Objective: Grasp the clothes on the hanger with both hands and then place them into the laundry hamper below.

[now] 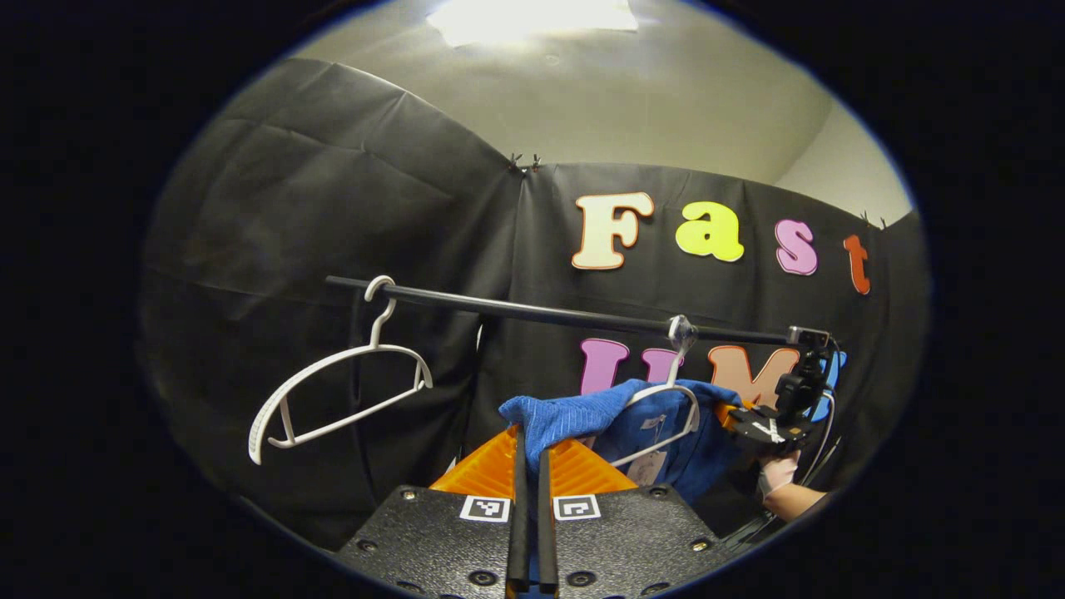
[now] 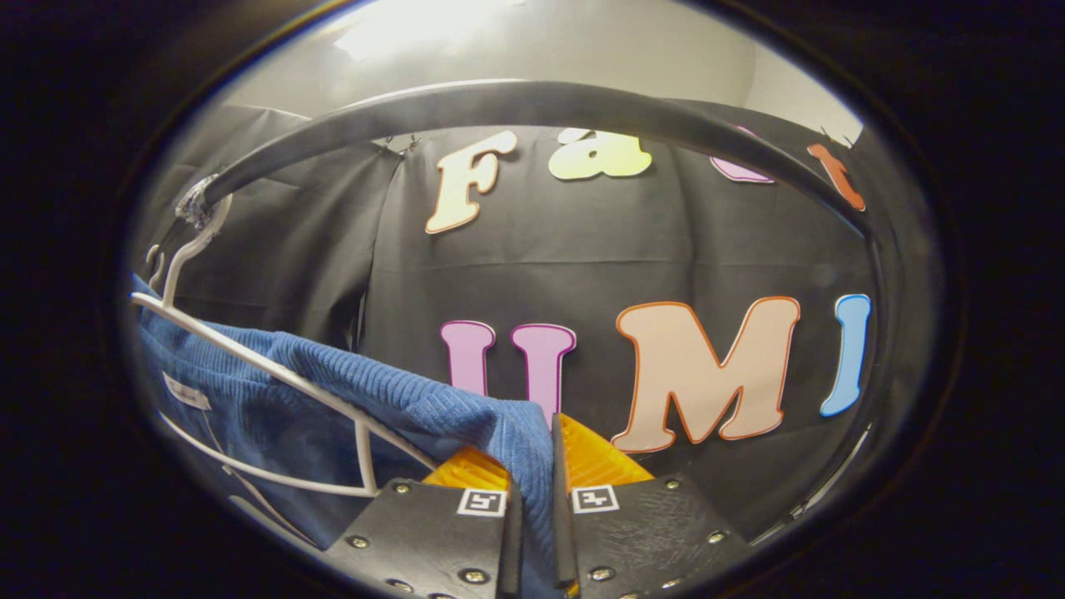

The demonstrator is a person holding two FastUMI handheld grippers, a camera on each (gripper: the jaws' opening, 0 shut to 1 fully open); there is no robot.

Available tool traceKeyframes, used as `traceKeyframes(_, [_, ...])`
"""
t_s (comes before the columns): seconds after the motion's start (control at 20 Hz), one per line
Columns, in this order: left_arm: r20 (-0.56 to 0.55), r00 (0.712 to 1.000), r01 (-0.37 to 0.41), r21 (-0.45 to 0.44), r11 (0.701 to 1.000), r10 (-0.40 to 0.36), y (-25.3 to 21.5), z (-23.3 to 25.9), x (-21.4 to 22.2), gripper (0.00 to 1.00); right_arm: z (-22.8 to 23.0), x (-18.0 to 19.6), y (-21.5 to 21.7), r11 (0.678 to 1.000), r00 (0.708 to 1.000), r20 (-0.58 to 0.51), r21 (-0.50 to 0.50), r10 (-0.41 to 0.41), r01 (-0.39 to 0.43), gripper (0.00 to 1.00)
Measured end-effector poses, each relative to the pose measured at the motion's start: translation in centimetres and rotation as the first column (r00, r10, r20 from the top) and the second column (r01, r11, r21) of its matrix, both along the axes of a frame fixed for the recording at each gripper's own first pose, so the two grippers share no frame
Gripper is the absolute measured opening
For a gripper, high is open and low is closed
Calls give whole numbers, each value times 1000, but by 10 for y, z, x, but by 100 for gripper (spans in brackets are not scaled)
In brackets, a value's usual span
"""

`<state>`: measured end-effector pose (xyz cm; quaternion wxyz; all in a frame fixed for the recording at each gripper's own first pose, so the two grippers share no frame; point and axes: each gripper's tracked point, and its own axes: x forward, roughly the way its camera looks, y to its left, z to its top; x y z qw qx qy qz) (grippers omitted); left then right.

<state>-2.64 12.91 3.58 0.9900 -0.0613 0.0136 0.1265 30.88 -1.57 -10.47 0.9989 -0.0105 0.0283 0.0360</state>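
Observation:
A blue ribbed garment (image 1: 582, 416) hangs on a white hanger (image 1: 670, 408) hooked over a black rail (image 1: 566, 314). In the left gripper view, my left gripper (image 1: 531, 439) is shut on the garment's near shoulder, with blue cloth running down between the fingers. Farther right, my right gripper (image 1: 770, 420) is held by a hand (image 1: 780, 476) at the garment's other shoulder. In the right gripper view, my right gripper (image 2: 537, 445) is shut on a fold of the blue garment (image 2: 391, 391), which lies pinched between its fingers. The white hanger (image 2: 274, 374) crosses the cloth to the left.
An empty white hanger (image 1: 333, 391) hangs on the rail's left end. The black rail (image 2: 541, 100) arches close above my right gripper. The booth's black cloth wall (image 1: 333, 208) stands just behind the rail.

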Motion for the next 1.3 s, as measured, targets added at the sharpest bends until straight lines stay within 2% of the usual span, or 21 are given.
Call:
traceKeyframes(0.15, [11, 1000, -4, -28, 1000, 4, 13, 4, -3, 5, -3, 5, 10, 1000, 1000, 4, -9, 21, -20, 15])
traceKeyframes(0.4, [-22, 999, -33, -5, 999, 33, 40, 0, -10, 5, -10, 5, 30, 996, 997, 4, -46, 77, -77, 14])
traceKeyframes(0.65, [-75, 996, -51, 36, 998, 53, 55, -23, -5, 5, -17, 7, 34, 995, 996, -10, -38, 91, -91, 15])
traceKeyframes(0.9, [-98, 994, -42, 14, 999, 43, 59, -47, 7, 5, -23, 10, 31, 996, 997, -22, -49, 79, -80, 14])
traceKeyframes(1.15, [-106, 994, -7, 32, 999, 10, 57, -77, 21, 5, -39, 16, 15, 997, 997, -58, -44, 53, -56, 14])
traceKeyframes(1.3, [-115, 993, 0, 7, 1000, 0, 54, -95, 25, 5, -51, 13, 6, 998, 995, -86, -36, 41, -44, 15])
